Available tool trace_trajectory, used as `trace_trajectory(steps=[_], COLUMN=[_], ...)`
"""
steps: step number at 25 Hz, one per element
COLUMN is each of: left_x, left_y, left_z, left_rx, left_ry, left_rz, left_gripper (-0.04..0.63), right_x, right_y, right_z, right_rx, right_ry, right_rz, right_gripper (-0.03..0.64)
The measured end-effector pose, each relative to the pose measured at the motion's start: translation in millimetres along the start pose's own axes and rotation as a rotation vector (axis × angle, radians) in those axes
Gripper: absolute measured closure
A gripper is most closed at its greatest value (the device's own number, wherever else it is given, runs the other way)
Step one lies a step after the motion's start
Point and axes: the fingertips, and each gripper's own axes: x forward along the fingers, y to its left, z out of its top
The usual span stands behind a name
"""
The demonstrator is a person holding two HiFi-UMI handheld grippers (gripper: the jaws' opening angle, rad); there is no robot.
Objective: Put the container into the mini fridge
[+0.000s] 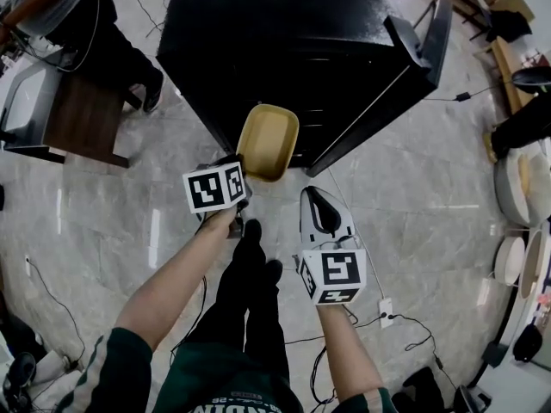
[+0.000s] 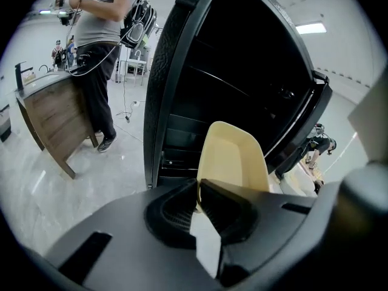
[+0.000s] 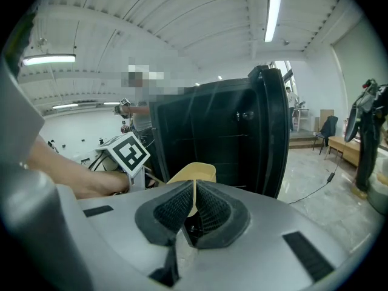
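Note:
A beige, shallow plastic container [image 1: 268, 141] hangs in front of the black mini fridge [image 1: 284, 41], whose door [image 1: 411, 63] stands open to the right. My left gripper [image 1: 244, 174] is shut on the container's near rim. In the left gripper view the container [image 2: 233, 157] rises tilted from the jaws of the left gripper [image 2: 198, 190], with the fridge's dark inside [image 2: 236, 77] just behind it. My right gripper [image 1: 319, 194] is lower and to the right, apart from the container, and shut on nothing. In the right gripper view the container [image 3: 199, 171] shows beyond the right gripper [image 3: 194, 191].
A wooden desk [image 1: 82, 120] and a standing person [image 1: 82, 15] are at the far left of the fridge. White bowls and trays [image 1: 516, 188] line the right edge. Cables and a socket block [image 1: 386, 311] lie on the tiled floor. My own legs [image 1: 250, 291] are below.

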Motion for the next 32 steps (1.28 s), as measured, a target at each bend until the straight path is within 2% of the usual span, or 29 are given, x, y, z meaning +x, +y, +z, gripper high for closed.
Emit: trace_trajectory(steps=[12,16,25,32], left_x=[53.0,66.4,94.8,112.4], left_y=[18.8,17.1,12.6,9.4], left_z=[24.5,30.6,39.5,50.8], left_rx=[-0.181,-0.169,-0.237,-0.252], left_ry=[-0.003,-0.005,-0.007,-0.006], left_rz=[0.061,0.074,0.102,0.117], left_gripper=[0.568,0.568,0.568,0.568], right_x=[-2.5,-3.3,-3.9,-9.2], right_y=[-6.4,-9.7,-26.5,-41.1], right_z=[-19.0,-25.8,-34.2,-34.6], right_rx=[0.019,0.024,0.038,0.047], right_ry=[0.039,0.055,0.073,0.076], right_rz=[-0.005,-0.011,-0.033,-0.043], right_gripper=[0.58,0.58,0.58,0.58])
